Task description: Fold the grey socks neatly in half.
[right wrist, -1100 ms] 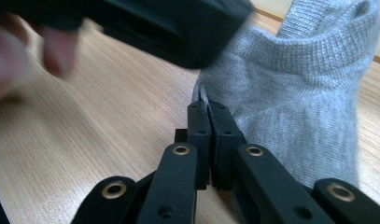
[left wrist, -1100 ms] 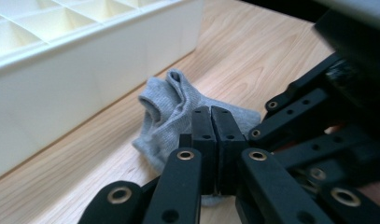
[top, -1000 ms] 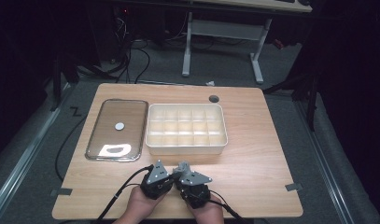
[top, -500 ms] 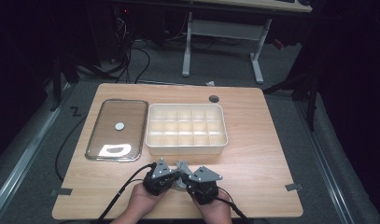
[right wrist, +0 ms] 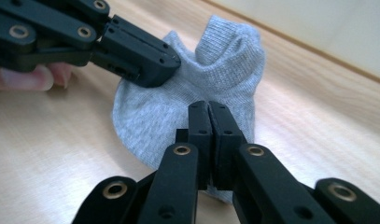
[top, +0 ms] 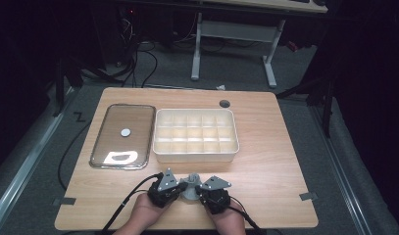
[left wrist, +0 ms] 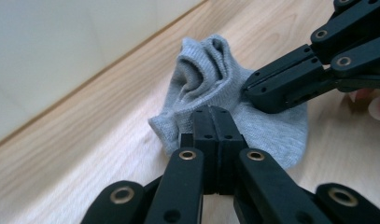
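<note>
Sock point(top: 191, 179) pinched between two tongs at the table's point(top: 280, 161) near edge.

Left tongs point(left wrist: 211, 116) and right tongs point(right wrist: 208, 112) are both clenched on the grey cloth from opposite sides, likely to stretch or fold it; close views show its bunched cuff; from above, a divided box point(top: 195, 135) and lidded tray point(top: 122, 135) lie beyond, well apart.
</note>
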